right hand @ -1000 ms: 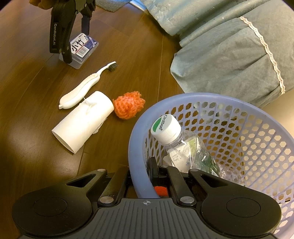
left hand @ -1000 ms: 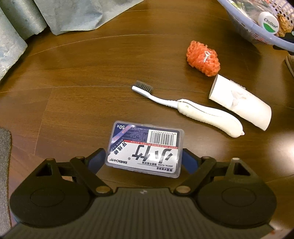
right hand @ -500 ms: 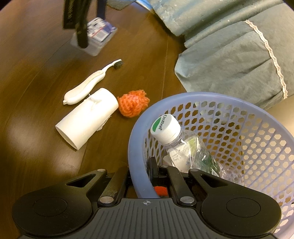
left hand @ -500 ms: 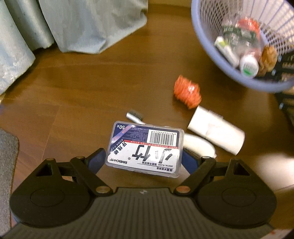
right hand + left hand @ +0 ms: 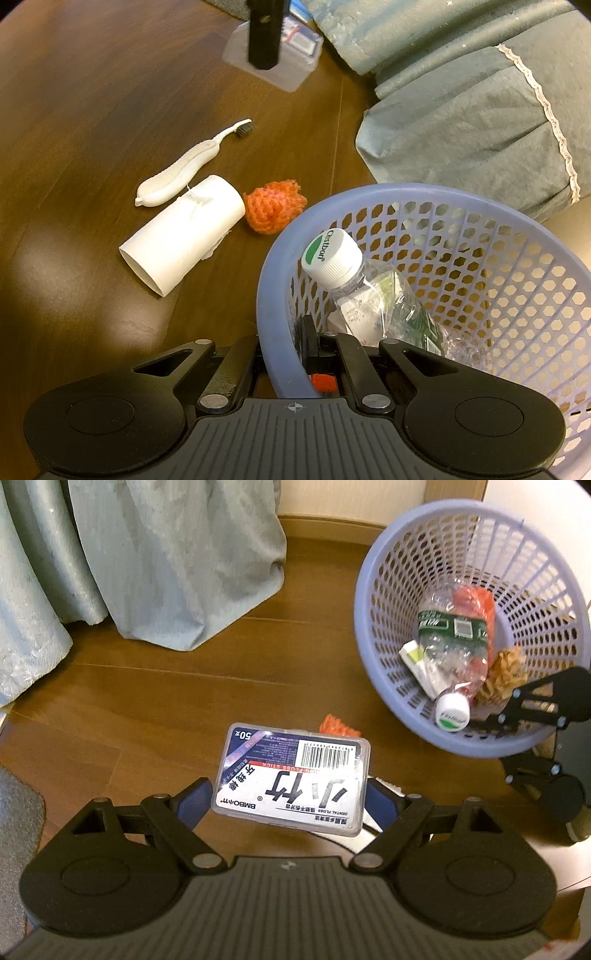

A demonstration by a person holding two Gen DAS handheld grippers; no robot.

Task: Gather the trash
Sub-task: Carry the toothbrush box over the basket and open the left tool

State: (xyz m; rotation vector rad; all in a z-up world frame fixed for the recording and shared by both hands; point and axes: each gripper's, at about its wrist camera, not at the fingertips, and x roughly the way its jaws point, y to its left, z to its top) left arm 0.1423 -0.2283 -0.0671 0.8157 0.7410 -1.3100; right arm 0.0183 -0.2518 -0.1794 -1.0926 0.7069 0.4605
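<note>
My left gripper is shut on a clear dental floss box and holds it in the air above the wooden floor, left of the lilac basket. In the right wrist view the box hangs under a black finger. My right gripper is shut on the basket's near rim. A crushed plastic bottle and wrappers lie in the basket. On the floor lie a white toothbrush, a white cardboard tube and an orange net ball.
Grey-green curtains hang to the floor at the back left, and their folds lie close behind the basket. A grey mat touches the far left edge. Bare floor lies between the curtains and the trash.
The left gripper has raised the floss box off the floor and swung it toward the basket. The right gripper has kept its hold on the rim.
</note>
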